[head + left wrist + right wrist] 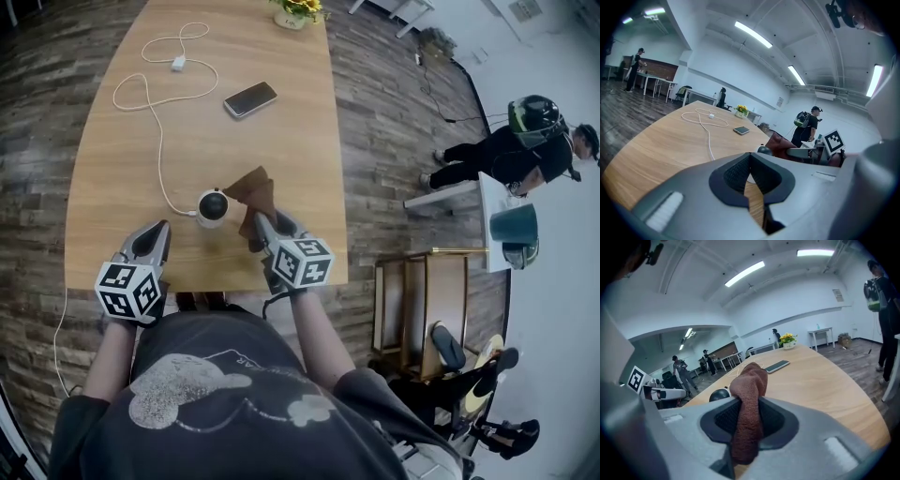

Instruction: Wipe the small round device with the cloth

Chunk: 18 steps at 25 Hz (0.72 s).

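The small round device (213,206), white with a black dome, stands near the front of the wooden table (122,169). A white cable runs into its left side. My right gripper (256,228) is shut on a brown cloth (255,191), which hangs just right of the device, close to or touching it. In the right gripper view the cloth (750,385) bulges up between the jaws of the right gripper (749,416), with the device's dome (719,394) to its left. My left gripper (165,231) is shut on nothing, left of the device (764,150); in its own view the left gripper (750,161) shows bare pads.
A phone (250,98) lies mid-table. A white cable with a charger (178,64) loops across the far left. A flower pot (298,11) stands at the far edge. A person (525,150) and a wooden chair (431,291) are to the right of the table.
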Each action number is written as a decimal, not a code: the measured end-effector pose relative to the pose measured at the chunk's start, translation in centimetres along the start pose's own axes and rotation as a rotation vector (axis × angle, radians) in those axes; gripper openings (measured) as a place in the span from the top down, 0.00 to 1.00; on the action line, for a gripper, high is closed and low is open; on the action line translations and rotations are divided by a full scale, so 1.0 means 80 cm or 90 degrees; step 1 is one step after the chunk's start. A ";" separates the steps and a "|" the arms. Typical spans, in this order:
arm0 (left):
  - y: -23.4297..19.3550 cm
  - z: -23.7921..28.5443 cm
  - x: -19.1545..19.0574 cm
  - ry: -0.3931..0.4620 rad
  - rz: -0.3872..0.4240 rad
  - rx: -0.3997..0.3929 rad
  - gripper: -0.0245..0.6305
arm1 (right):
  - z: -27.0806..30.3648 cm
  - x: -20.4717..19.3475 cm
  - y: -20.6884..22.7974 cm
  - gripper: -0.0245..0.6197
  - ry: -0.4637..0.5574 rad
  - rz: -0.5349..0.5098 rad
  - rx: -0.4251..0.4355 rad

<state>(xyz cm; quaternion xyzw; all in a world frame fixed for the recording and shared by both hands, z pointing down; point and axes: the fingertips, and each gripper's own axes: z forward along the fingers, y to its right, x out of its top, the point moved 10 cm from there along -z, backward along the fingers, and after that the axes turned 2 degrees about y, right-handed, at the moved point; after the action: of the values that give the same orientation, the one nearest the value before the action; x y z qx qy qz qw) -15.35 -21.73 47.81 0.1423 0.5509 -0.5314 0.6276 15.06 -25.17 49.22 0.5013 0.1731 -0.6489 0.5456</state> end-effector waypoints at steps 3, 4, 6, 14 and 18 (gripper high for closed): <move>-0.001 -0.003 0.001 -0.001 0.001 0.000 0.93 | 0.022 -0.009 -0.017 0.84 -0.035 -0.013 0.026; -0.002 -0.003 0.001 -0.001 0.001 0.001 0.93 | 0.029 -0.014 -0.020 0.84 -0.051 -0.013 0.031; -0.004 -0.005 0.002 -0.001 0.000 0.002 0.93 | 0.040 -0.025 -0.025 0.84 -0.082 -0.006 0.040; -0.015 -0.015 0.002 -0.013 0.000 -0.010 0.93 | 0.066 -0.062 -0.035 0.84 -0.168 -0.001 0.016; -0.022 -0.012 0.000 -0.022 -0.001 -0.025 0.93 | 0.065 -0.064 -0.036 0.84 -0.176 -0.001 -0.010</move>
<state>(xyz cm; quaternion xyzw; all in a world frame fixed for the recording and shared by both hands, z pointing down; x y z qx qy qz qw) -17.32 -21.73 48.23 0.1205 0.5507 -0.5232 0.6391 9.59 -25.44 54.85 0.4030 0.1014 -0.7107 0.5676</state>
